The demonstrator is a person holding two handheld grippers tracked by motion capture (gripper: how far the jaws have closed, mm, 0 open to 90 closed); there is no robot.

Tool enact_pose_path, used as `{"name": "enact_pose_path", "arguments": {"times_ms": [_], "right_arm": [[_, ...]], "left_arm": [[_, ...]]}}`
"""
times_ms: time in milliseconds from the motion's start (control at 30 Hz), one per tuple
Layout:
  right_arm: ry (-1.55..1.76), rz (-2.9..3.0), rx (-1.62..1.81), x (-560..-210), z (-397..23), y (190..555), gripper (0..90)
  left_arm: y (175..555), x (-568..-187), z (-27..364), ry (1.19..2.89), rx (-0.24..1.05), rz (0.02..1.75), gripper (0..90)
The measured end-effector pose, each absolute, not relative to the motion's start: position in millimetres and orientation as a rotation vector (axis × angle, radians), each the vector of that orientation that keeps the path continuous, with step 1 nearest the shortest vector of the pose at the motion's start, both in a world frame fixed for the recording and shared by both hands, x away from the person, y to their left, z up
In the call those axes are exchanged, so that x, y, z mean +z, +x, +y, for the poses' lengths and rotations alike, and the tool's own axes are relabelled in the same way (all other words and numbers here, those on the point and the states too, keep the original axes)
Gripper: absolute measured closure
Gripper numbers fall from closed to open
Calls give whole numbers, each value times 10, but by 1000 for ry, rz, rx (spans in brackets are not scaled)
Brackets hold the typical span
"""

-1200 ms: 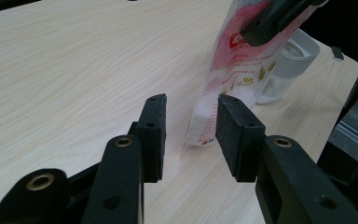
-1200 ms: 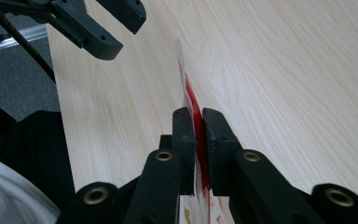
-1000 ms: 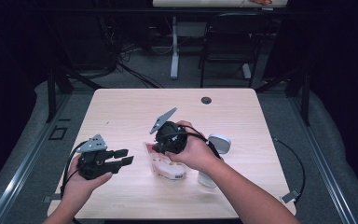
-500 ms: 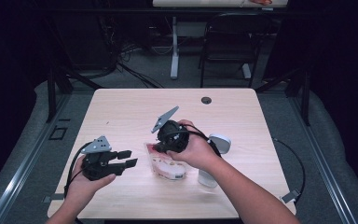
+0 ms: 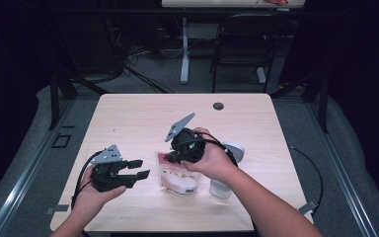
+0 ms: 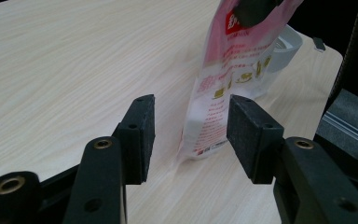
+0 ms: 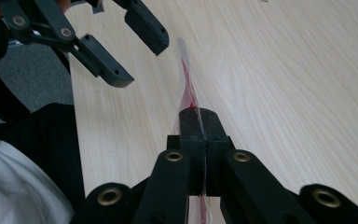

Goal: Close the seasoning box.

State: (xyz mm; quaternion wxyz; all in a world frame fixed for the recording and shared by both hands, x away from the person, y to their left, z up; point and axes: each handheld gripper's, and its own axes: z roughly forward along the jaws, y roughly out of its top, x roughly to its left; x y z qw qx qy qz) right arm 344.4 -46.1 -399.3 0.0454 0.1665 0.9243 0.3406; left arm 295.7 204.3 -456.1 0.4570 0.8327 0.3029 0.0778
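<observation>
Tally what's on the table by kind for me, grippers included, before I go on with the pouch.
Grippers: 2, the left gripper open, its fingers just having opened wider with nothing between them, and the right gripper shut on the pouch.
Pouches: 1, the pink and white pouch.
White containers: 1, the white container behind the right hand; what it is I cannot tell.
Total: 4.

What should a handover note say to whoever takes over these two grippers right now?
Right gripper: shut on the top edge of the pink-and-white pouch, holding it upright on the table.
Left gripper: empty, its jaws have just been opening, aimed at the pouch's side, not touching.
White container: just behind the right hand.
Done: pouch pinched and steadied.
Left: probably a second grip with the left gripper; the pouch looks unopened.
</observation>
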Motion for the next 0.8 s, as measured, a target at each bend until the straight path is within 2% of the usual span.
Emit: {"name": "enact_pose_path", "arguments": {"times_ms": [233,500,800], "right_arm": [[487,2809,1066,-3923,-493,3396,900],[461,2778,1088,-3826,-531,3331,900],[431,2769,1092,-3730,-557,3284,900]], "left_arm": [[2967,-4603,2004,2051,186,742,516],[2982,-4638,1910,2056,177,695,463],[2979,-4670,1843,2052,177,635,459]]}}
